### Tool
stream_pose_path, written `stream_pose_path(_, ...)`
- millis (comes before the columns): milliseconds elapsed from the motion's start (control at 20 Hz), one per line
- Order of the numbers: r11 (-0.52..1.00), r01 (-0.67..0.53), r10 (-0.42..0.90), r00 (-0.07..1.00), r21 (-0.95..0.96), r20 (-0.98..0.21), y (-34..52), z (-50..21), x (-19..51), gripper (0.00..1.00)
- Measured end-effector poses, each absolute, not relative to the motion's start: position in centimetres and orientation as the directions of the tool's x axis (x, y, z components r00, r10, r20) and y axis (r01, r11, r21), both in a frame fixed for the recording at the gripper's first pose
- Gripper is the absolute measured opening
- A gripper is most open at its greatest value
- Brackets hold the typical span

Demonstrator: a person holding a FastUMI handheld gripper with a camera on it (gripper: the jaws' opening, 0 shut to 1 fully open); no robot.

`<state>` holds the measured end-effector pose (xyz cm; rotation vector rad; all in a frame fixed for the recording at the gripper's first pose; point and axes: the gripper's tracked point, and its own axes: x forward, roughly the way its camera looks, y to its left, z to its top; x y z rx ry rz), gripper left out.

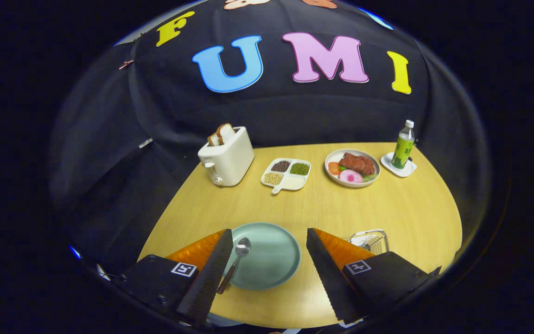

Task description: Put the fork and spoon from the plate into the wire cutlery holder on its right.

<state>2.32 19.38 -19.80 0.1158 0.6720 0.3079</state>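
Observation:
A pale green plate lies on the wooden table between my fingers. On its left part rests a metal spoon, bowl pointing away, dark handle running back over the rim beside my left finger. The wire cutlery holder stands just right of the plate, partly hidden behind my right finger; something metallic shows inside it, but I cannot tell what. My gripper hovers over the plate, open wide, with nothing held.
At the back of the table stand a white toaster with bread slices, a divided dish of beans, a plate of food and a green bottle on a white coaster. Bare wood lies between them and the plate.

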Motion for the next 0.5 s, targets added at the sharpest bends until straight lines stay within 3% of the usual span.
stream_pose_path(500,0.932,-0.312,0.32,0.467,0.184,-0.825,25.9,-31.2,1.0,1.0)
